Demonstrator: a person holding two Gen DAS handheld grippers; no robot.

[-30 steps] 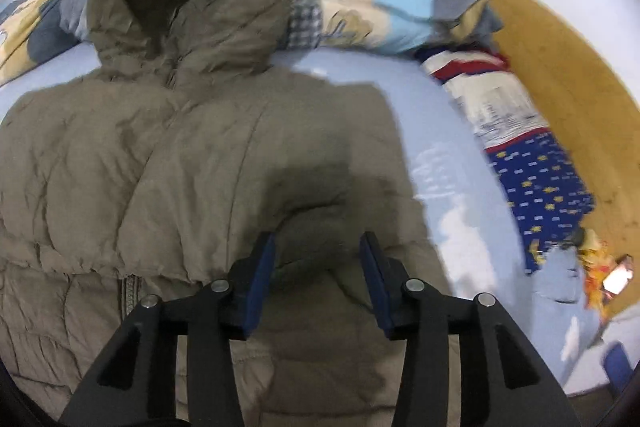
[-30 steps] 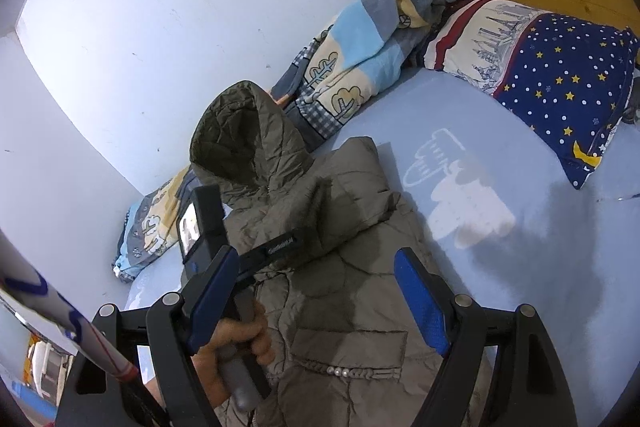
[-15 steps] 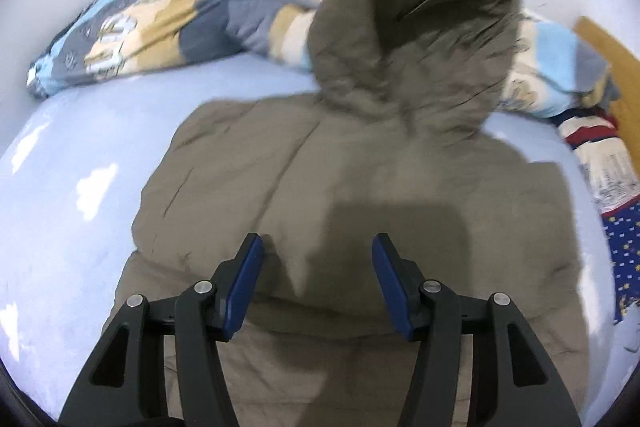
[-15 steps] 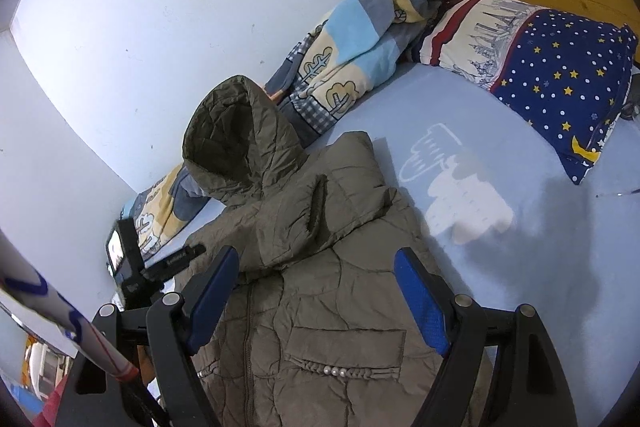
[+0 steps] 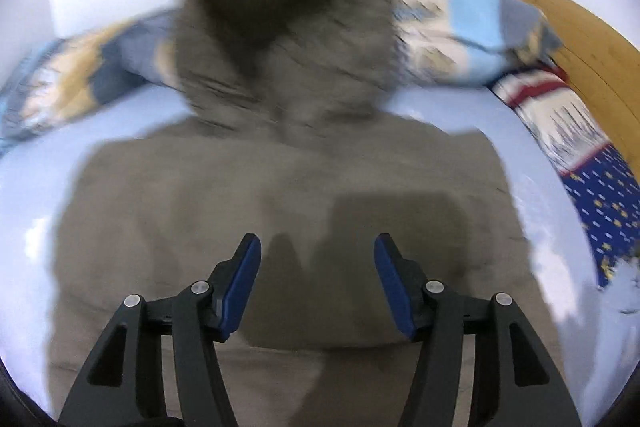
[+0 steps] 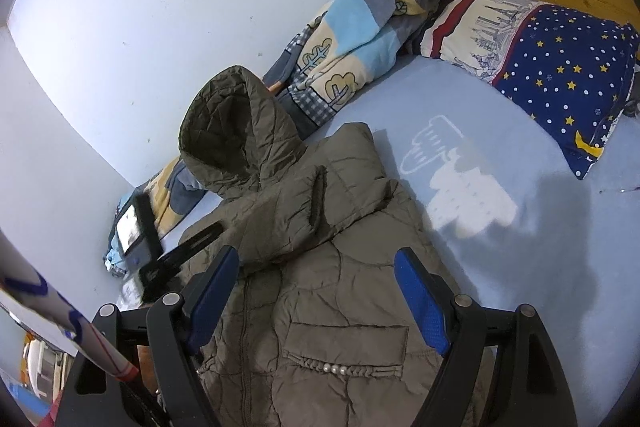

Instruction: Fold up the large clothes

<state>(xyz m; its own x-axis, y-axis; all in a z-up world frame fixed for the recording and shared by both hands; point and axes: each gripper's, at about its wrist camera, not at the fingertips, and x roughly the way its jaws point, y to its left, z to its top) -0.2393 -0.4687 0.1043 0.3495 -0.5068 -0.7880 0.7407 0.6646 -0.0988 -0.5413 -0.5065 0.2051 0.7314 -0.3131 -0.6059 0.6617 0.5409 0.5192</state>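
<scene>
Left gripper (image 5: 318, 253), just opening, seemingly empty over blurred jacket (image 5: 280, 195).

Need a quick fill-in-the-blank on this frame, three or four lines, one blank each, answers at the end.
1. The olive jacket lies on a light ____ bed sheet.
2. A sleeve is folded across the jacket's ____.
3. The pocket is trimmed with small white ____.
4. The right gripper has its jaws ____ and grips nothing.

Answers: blue; chest; pearls; open
</scene>
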